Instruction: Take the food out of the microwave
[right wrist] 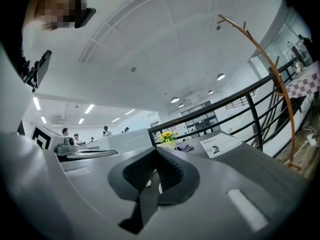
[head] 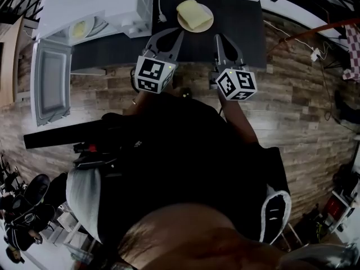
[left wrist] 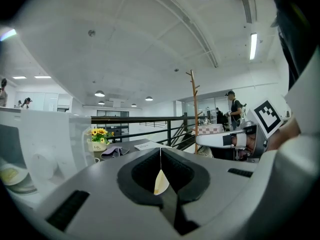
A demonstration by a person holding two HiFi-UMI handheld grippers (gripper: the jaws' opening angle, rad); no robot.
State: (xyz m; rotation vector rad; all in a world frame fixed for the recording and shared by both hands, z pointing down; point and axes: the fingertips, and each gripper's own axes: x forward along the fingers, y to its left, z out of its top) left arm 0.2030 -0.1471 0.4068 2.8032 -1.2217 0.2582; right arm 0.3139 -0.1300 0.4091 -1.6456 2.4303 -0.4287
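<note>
The food (head: 192, 13), a pale yellow piece, lies on a plate (head: 209, 23) on the dark tabletop (head: 197, 50), just right of the white microwave (head: 107, 1). The microwave door (head: 50, 83) stands open, and a second plate (head: 79, 28) carrying something yellowish sits in the open cavity. The left tool (head: 180, 34) and the right tool (head: 217, 38) are held over the near part of the tabletop, one on each side just short of the plate, and each has its jaws closed together with nothing between them.
</note>
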